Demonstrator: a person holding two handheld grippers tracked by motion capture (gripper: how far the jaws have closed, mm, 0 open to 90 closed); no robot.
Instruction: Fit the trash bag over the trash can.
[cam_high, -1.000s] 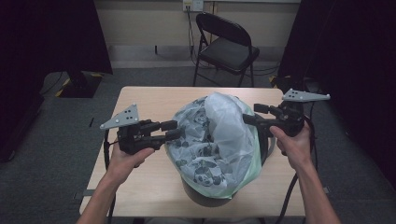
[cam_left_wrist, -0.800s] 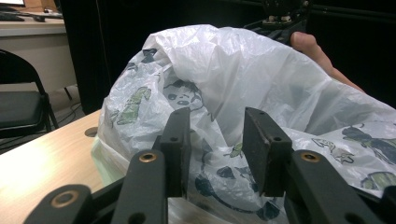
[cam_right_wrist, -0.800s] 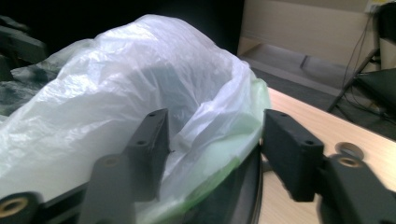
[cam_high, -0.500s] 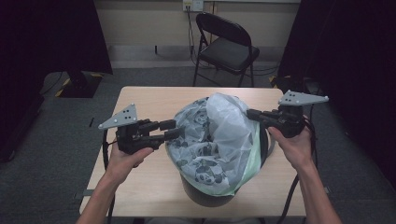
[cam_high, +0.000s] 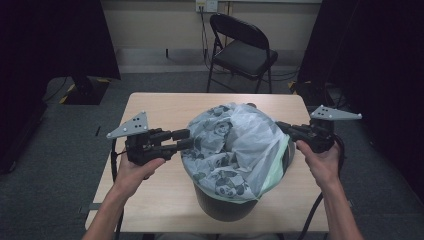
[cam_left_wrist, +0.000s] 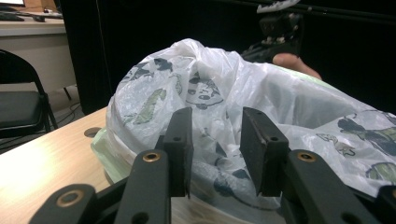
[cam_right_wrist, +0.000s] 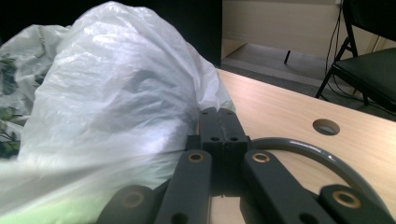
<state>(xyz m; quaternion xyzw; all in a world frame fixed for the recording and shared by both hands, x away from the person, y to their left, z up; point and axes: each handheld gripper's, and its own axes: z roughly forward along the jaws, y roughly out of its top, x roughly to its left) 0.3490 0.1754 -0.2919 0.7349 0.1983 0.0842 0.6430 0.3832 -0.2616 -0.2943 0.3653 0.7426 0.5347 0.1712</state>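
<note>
A white plastic bag (cam_high: 235, 145) printed with pandas, with a pale green edge, billows over a dark round bin (cam_high: 225, 207) on the wooden table (cam_high: 160, 107). My left gripper (cam_high: 184, 140) lies level at the bag's left rim. Its jaws stand apart, and a bulge of the bag (cam_left_wrist: 210, 79) shows in the gap of the left gripper (cam_left_wrist: 217, 140). My right gripper (cam_high: 281, 126) lies level at the bag's right edge. In the right gripper view, the right gripper (cam_right_wrist: 217, 122) has its pads pressed together beside the bag (cam_right_wrist: 116, 84). I cannot make out whether film is pinched between them.
A grey curved handle (cam_right_wrist: 303, 149) arcs to the right of the right jaws, above the tabletop. A round hole (cam_right_wrist: 325, 126) is cut into the table. A black folding chair (cam_high: 242, 45) stands beyond the table's far edge. Dark curtains hang on both sides.
The right gripper's jaws went from apart to pressed together, and that hand sank a little toward the table. The left gripper stayed where it was.
</note>
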